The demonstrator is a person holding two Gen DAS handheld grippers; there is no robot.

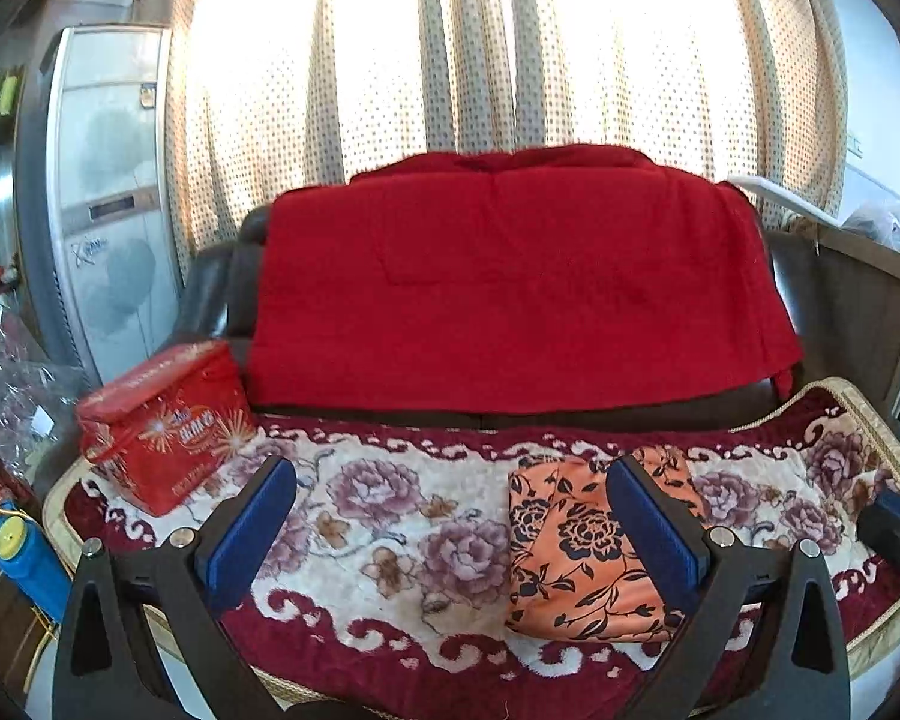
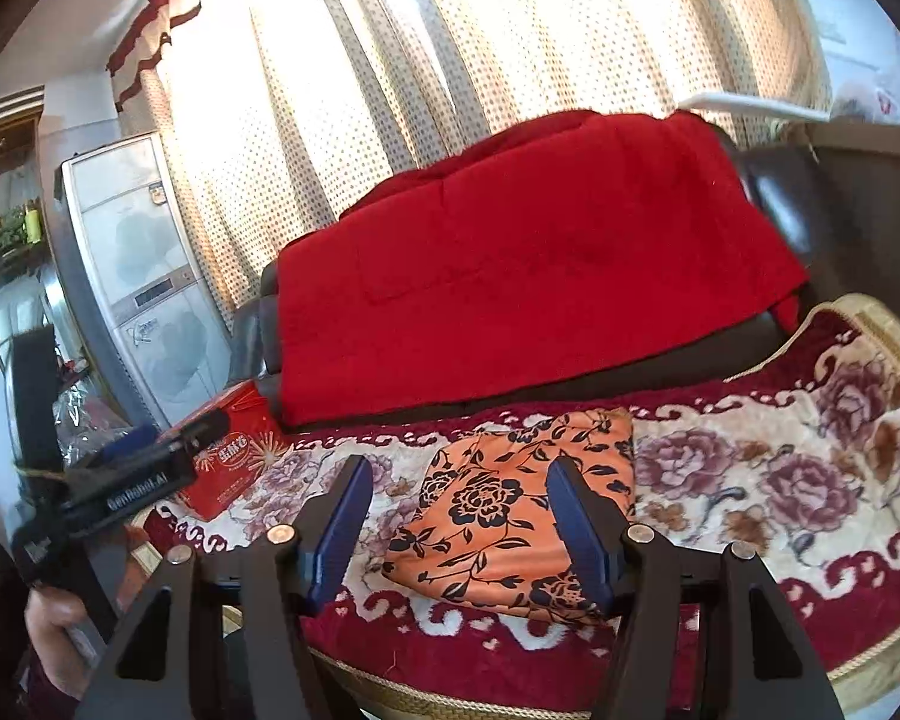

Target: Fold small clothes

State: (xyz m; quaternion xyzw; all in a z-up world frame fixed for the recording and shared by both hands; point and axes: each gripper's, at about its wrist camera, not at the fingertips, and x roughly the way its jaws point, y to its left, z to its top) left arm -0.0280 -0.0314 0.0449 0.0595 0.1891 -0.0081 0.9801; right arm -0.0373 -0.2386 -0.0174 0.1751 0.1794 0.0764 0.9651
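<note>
A folded orange cloth with a black flower print (image 1: 576, 546) (image 2: 510, 498) lies flat on the floral seat cover (image 1: 390, 510) of a sofa. My left gripper (image 1: 450, 471) hovers above the seat, open, with nothing between its blue pads; the cloth lies under its right finger (image 1: 654, 516). My right gripper (image 2: 461, 465) is held above the cloth, jaws apart and pads off the fabric. The left gripper (image 2: 168, 438) also shows side-on at the left of the right wrist view, held by a hand.
A red printed box (image 1: 168, 426) stands on the seat's left end. A red blanket (image 1: 510, 288) drapes the sofa back before dotted curtains. A white standing air conditioner (image 1: 108, 210) is at left, a blue bottle (image 1: 18, 552) below it, a wooden cabinet (image 1: 870, 300) at right.
</note>
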